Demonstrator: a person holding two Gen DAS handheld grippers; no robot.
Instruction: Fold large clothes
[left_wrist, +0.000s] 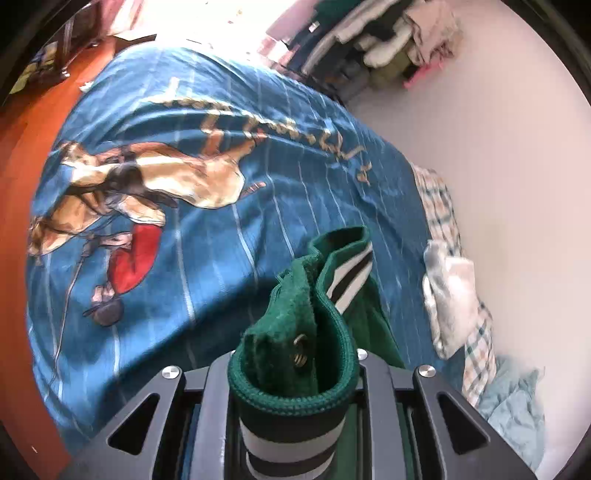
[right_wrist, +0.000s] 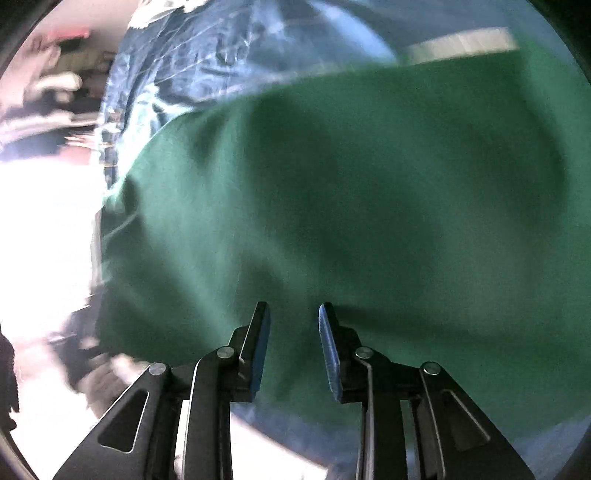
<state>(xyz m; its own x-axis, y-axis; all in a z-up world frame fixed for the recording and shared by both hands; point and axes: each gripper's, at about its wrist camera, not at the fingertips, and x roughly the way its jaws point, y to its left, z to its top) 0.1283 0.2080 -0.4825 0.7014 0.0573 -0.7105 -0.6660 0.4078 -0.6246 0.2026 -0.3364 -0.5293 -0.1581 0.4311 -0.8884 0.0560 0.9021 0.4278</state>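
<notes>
Left gripper (left_wrist: 295, 373): jaws closed on the green jacket (left_wrist: 295, 332), clamping its striped ribbed cuff with a snap button showing; the cloth rises from between the fingers and falls away to the far right. Beneath, a blue bedspread (left_wrist: 207, 206) printed with a horse and rider.

Right gripper (right_wrist: 293, 347): jaws stand apart with a clear gap, pads pressing on nothing. The jacket's plain green body (right_wrist: 332, 203) spreads just beyond and under the fingertips; view blurred.
</notes>
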